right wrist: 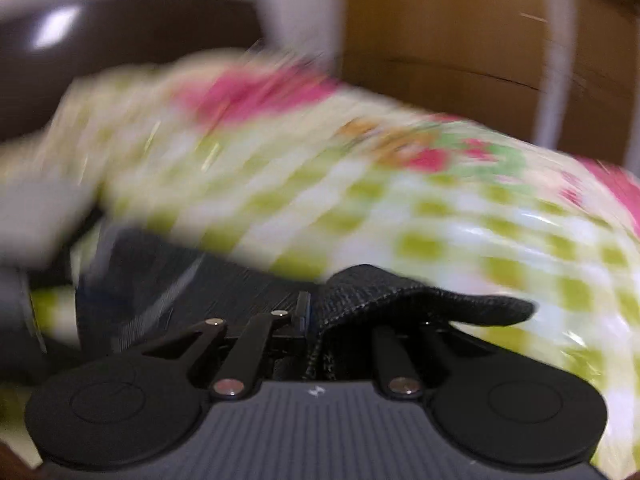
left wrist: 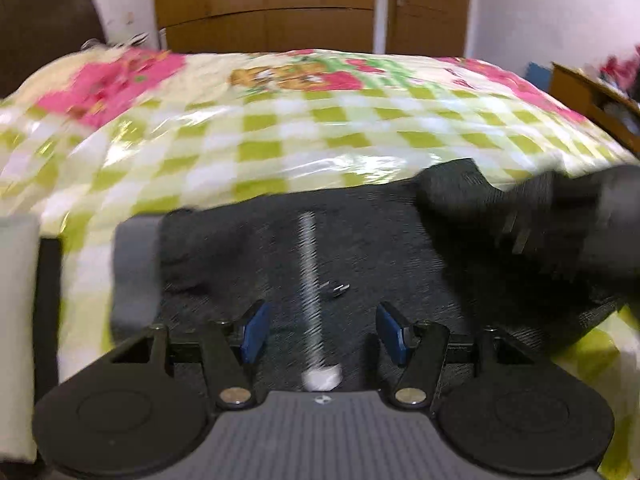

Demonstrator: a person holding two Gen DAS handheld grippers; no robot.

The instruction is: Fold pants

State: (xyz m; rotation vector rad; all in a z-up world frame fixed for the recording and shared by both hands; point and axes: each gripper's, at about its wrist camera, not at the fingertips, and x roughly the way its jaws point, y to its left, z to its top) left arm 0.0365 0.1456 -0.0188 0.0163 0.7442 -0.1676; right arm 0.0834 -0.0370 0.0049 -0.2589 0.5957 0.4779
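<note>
Pants (left wrist: 360, 248): dark knit fabric is lying spread on the near part of the bed (left wrist: 280, 128), white drawstring (left wrist: 310, 264) running down the middle.
Right claw (right wrist: 310, 320): is pinching a fold of the fabric edge, jaws closed on it.
Left claw (left wrist: 320, 332): is hovering wide apart over the cloth, holding nothing.
Doing it well: likely carrying the pinched edge across low and evenly, while the left pins the crease.
Risk: drawstring bunching inside the fold.
</note>
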